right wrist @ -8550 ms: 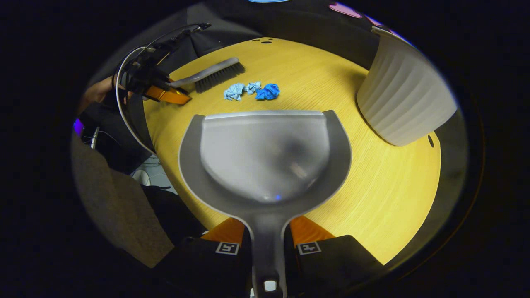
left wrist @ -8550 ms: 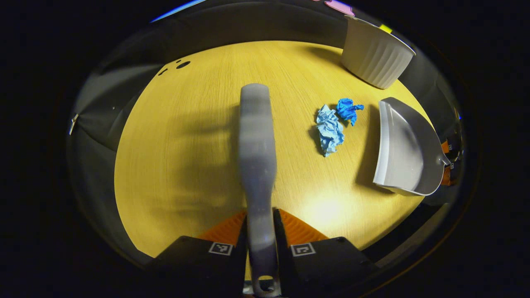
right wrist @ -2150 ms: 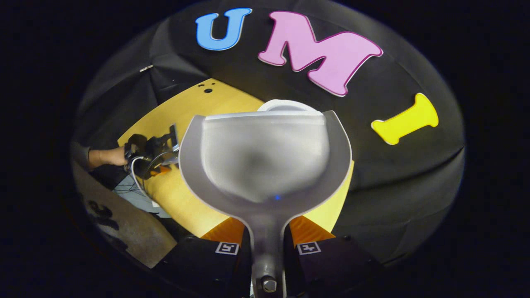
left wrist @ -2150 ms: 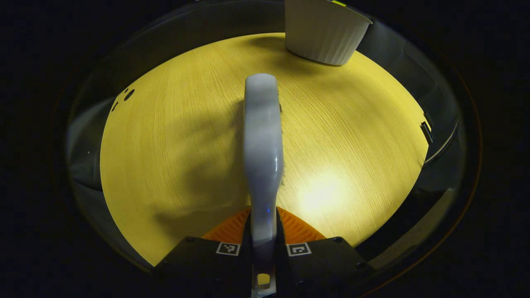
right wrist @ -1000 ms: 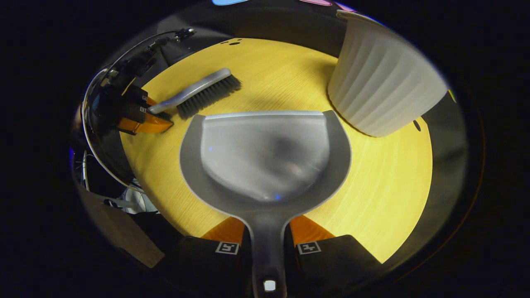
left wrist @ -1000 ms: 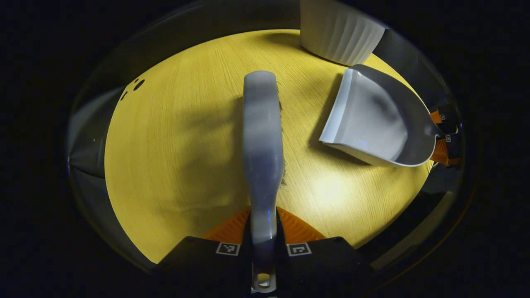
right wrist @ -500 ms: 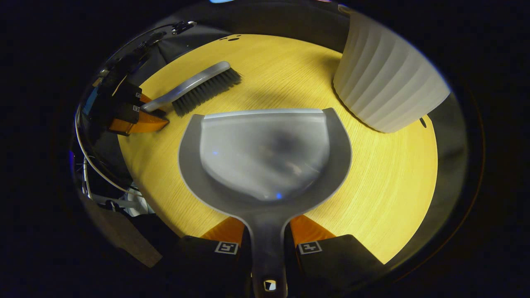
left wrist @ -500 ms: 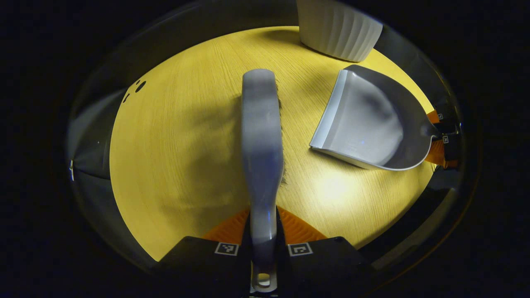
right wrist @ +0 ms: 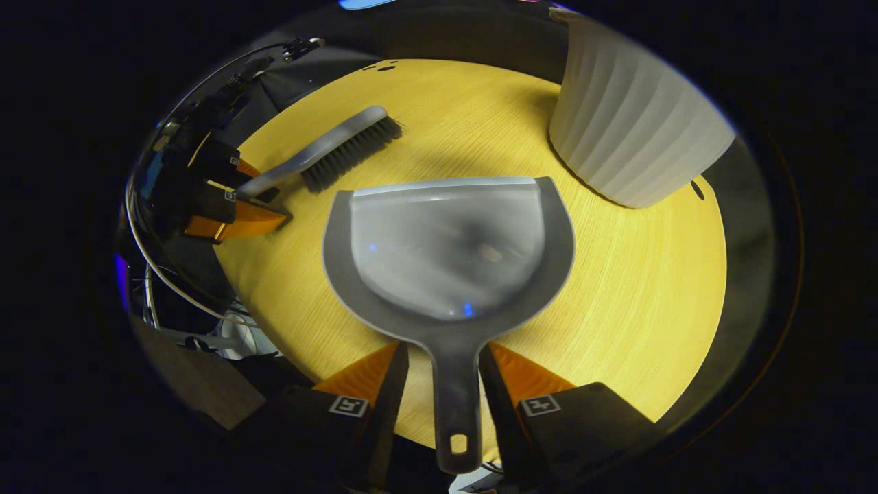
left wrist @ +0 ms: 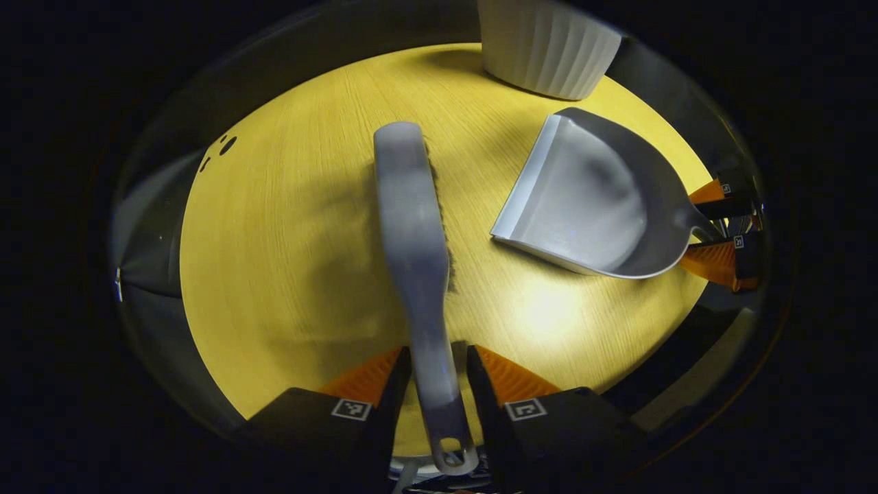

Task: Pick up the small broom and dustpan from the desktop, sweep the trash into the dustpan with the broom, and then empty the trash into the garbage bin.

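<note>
The left gripper (left wrist: 439, 384) reaches low over the yellow wood-grain desktop (left wrist: 288, 274) with its fingers spread apart, a gap on each side of the smooth grey broom (left wrist: 411, 240), which lies on the wood with its dark bristles turned sideways. The right gripper (right wrist: 446, 384) is likewise parted, clear of the flat handle of the grey plastic dustpan (right wrist: 449, 247), a shallow scoop resting on the desktop just beside the ribbed white garbage bin (right wrist: 631, 130).
</note>
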Demonstrator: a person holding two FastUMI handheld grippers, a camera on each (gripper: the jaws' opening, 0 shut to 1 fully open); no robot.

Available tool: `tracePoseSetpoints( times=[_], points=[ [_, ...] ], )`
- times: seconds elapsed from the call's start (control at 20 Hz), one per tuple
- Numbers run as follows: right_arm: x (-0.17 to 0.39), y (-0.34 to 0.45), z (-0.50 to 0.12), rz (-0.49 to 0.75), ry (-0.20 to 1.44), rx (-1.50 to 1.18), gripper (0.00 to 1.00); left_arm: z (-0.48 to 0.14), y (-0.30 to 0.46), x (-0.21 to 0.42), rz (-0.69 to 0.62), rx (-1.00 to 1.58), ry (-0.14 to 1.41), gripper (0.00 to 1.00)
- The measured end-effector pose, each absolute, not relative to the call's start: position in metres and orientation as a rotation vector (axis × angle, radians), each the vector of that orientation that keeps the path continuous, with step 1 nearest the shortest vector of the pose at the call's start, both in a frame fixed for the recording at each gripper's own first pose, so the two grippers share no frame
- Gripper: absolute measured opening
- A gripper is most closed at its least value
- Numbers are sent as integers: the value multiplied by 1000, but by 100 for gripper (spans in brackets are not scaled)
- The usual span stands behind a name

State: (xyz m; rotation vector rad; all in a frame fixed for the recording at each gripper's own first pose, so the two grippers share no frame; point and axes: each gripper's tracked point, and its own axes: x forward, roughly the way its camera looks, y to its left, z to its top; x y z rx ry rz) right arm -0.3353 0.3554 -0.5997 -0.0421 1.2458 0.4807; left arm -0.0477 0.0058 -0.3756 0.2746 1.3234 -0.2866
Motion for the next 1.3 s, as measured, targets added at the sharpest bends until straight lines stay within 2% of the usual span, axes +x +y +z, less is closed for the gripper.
tracePoseSetpoints(
  times=[0.05,0.1,0.3,0.35,0.4,0.45,0.5,0.55,0.6,1.0,1.3],
  points=[
    [-337,354,-595,472,1240,-30,70,-371,5,-48,-287,268,1317,64],
    [-337,352,-590,463,1229,-17,79,-368,5,-48,-284,264,1310,67],
    [-330,335,-558,410,1162,35,81,-348,11,-47,-261,263,1258,78],
    [-326,330,-547,395,1136,48,88,-341,11,-46,-255,257,1237,81],
    [-321,325,-534,379,1098,56,90,-334,11,-44,-253,248,1210,82],
    [-314,319,-521,359,1055,62,84,-325,11,-42,-252,238,1181,83],
    [-307,316,-507,344,1005,65,86,-314,8,-37,-256,224,1138,83],
    [-298,312,-492,327,945,70,96,-301,4,-30,-265,205,1083,83],
    [-291,309,-476,309,889,81,86,-287,1,-23,-275,184,1028,83],
    [-244,287,-350,197,518,119,88,-115,-37,35,-306,58,451,84],
    [-223,275,-269,108,260,7,96,-8,-52,44,-260,84,152,86]
  ],
)
